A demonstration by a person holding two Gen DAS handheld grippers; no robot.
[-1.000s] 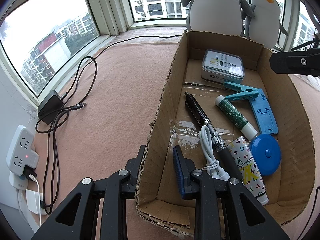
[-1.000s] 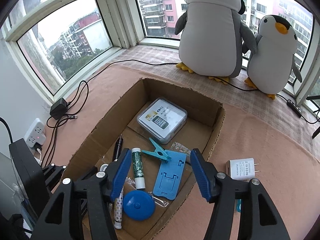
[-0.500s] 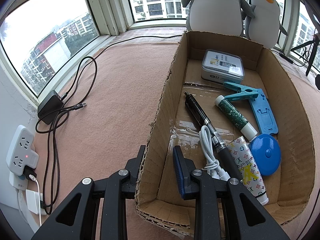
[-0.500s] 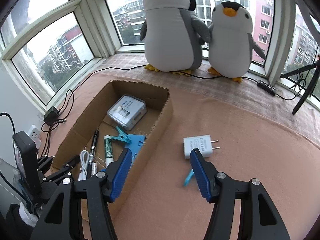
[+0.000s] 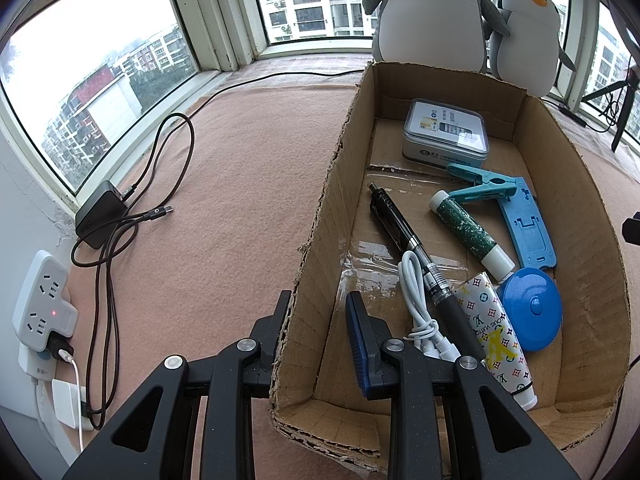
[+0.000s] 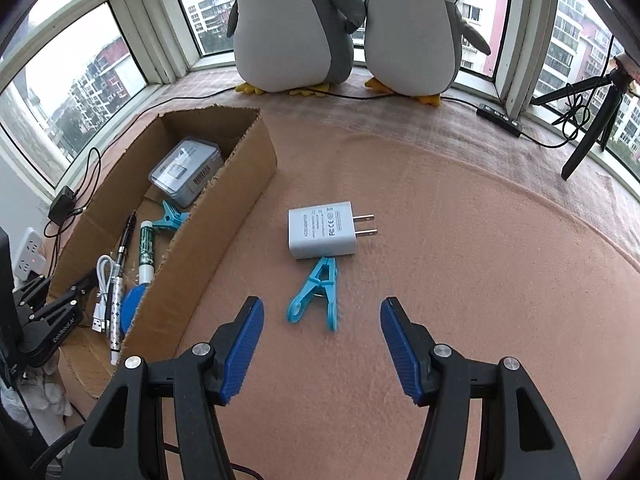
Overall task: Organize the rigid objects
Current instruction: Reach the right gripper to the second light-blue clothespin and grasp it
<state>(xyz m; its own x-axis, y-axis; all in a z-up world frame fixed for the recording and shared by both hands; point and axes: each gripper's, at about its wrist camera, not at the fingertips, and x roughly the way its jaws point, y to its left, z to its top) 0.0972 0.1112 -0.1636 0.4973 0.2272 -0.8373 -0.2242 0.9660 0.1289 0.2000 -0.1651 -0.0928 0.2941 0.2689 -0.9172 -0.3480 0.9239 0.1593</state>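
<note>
Blue-padded right tool (image 6: pixel 322 344) hangs released over bare pink felt. Just beyond lies a blue clothespin (image 6: pixel 316 294), long axis near-to-far, touching the white charger (image 6: pixel 322 234) — prongs pointing right. Left tool (image 5: pixel 318 326) is clenched on the cardboard box (image 5: pixel 320 240) wall.

On the white wall charger (image 6: pixel 322 234) lying on the pink cloth I can make out "FC" and "CE" marks; the smaller lines of print beside them are too fine to read. The patterned white tube (image 5: pixel 494 334) in the cardboard box (image 5: pixel 320 216) carries "LOUIS VUITTON" lettering and LV monograms. The black arm of the left gripper (image 6: pixel 48 322), seen from the right wrist view, is marked "GenRobot.AI". The tin case (image 5: pixel 445 134) has a printed label, but its text is illegible.
</note>
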